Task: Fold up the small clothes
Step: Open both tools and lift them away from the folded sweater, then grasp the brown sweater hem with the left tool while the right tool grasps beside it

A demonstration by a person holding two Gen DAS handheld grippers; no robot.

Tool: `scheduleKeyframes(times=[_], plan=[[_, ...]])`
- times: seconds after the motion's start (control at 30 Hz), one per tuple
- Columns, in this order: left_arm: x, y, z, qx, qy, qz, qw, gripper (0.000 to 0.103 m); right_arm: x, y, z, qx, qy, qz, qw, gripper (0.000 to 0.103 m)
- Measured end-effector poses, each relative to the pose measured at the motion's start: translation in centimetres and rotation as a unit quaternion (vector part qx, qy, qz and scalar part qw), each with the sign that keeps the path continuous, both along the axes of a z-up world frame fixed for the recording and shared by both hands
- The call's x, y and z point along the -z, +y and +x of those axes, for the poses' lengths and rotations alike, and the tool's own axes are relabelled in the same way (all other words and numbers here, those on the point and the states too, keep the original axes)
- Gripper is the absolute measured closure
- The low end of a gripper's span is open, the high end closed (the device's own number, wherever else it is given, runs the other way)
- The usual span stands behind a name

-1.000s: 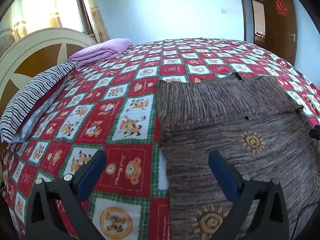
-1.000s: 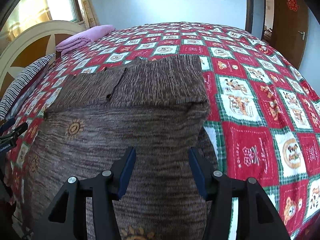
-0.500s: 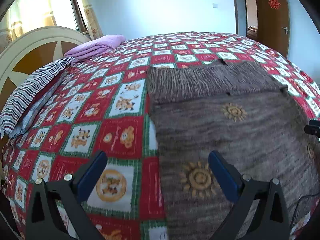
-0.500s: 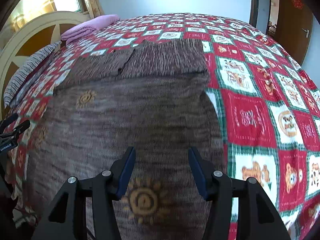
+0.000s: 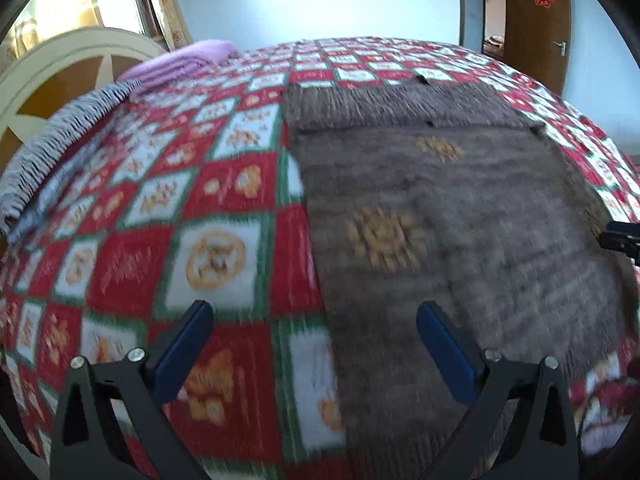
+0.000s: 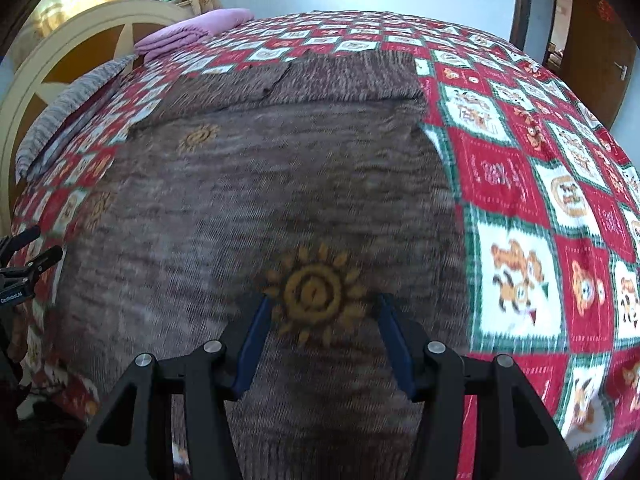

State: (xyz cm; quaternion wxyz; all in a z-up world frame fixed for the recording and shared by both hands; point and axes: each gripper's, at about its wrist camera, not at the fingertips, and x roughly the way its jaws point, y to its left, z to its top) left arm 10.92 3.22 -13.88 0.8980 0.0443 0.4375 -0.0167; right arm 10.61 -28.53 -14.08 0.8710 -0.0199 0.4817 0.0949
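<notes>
A brown knitted garment [image 5: 440,208] with orange sun motifs lies flat on the bed, its far part folded over the body; it also shows in the right wrist view [image 6: 260,200]. My left gripper [image 5: 312,320] is open and empty, above the garment's near left edge. My right gripper [image 6: 322,312] is open and empty over the garment's near part, its fingers on either side of a sun motif [image 6: 312,292]. The left gripper's tip shows at the left edge of the right wrist view [image 6: 24,256].
The bed has a red, white and green checked cover [image 5: 216,216] [image 6: 540,208]. A striped pillow [image 5: 60,148], a folded purple blanket [image 5: 184,60] and a curved headboard [image 5: 60,64] are at the far left. A brown door [image 5: 536,20] stands at the far right.
Both grippers have pulled back toward the near edge of the bed, so more of the garment's near part shows. Both stay open and empty.
</notes>
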Motion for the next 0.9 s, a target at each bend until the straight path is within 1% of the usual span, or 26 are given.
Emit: scheduleKeyframes(times=[0.07, 0.13, 0.17, 0.33, 0.43, 0.5, 0.57, 0.6, 0.63, 0.67, 0.73, 0.77, 0.83, 0.9], plan=[[0.4, 0.0, -0.9, 0.003, 0.011, -0.006, 0.9999, 0.000, 0.1, 0.2, -0.9, -0.004, -0.001, -0.002, 1.000, 0.047], [0.7, -0.1, -1.8, 0.008, 0.018, -0.007, 0.9998, 0.007, 0.2, 0.3, -1.7, -0.006, -0.004, 0.000, 1.000, 0.047], [0.9, -0.3, -2.2, 0.011, 0.024, -0.009, 0.9996, 0.008, 0.3, 0.3, -2.0, -0.007, -0.006, 0.002, 1.000, 0.047], [1.8, -0.8, -3.4, 0.022, 0.055, -0.041, 0.9974, 0.020, 0.2, -0.1, -3.0, -0.001, -0.018, 0.013, 1.000, 0.047], [2.5, -0.7, -3.8, 0.023, 0.082, -0.068, 0.9941, 0.026, 0.1, -0.2, -3.2, 0.001, -0.023, 0.015, 1.000, 0.047], [2.7, -0.5, -3.9, 0.016, 0.086, -0.077, 0.9932, 0.027, 0.0, -0.4, -3.2, 0.003, -0.026, 0.020, 0.999, 0.046], [2.7, -0.5, -4.1, 0.016, 0.088, -0.077, 0.9930, 0.031, 0.0, -0.5, -3.3, 0.003, -0.029, 0.024, 0.999, 0.046], [2.8, -0.5, -4.3, 0.016, 0.088, -0.077, 0.9930, 0.039, 0.0, -0.5, -3.3, 0.004, -0.030, 0.024, 0.999, 0.046], [2.8, -0.6, -4.4, 0.017, 0.087, -0.076, 0.9932, 0.049, 0.0, -0.5, -3.3, 0.005, -0.030, 0.023, 0.999, 0.046], [2.7, -0.6, -4.5, 0.021, 0.084, -0.076, 0.9934, 0.056, 0.1, -0.6, -3.3, 0.006, -0.031, 0.023, 0.999, 0.046], [2.6, -1.0, -4.9, 0.037, 0.079, -0.076, 0.9933, 0.086, 0.2, -0.8, -3.2, 0.010, -0.031, 0.024, 0.999, 0.046], [2.5, -1.2, -4.9, 0.046, 0.080, -0.081, 0.9924, 0.091, 0.2, -0.9, -3.2, 0.012, -0.030, 0.024, 0.999, 0.046], [2.2, -1.5, -5.2, 0.053, 0.076, -0.072, 0.9931, 0.093, 0.1, -1.2, -3.2, 0.016, -0.030, 0.026, 0.999, 0.046], [1.9, -1.3, -5.2, 0.053, 0.072, -0.075, 0.9932, 0.094, -0.2, -1.5, -3.4, 0.018, -0.031, 0.029, 0.999, 0.046]])
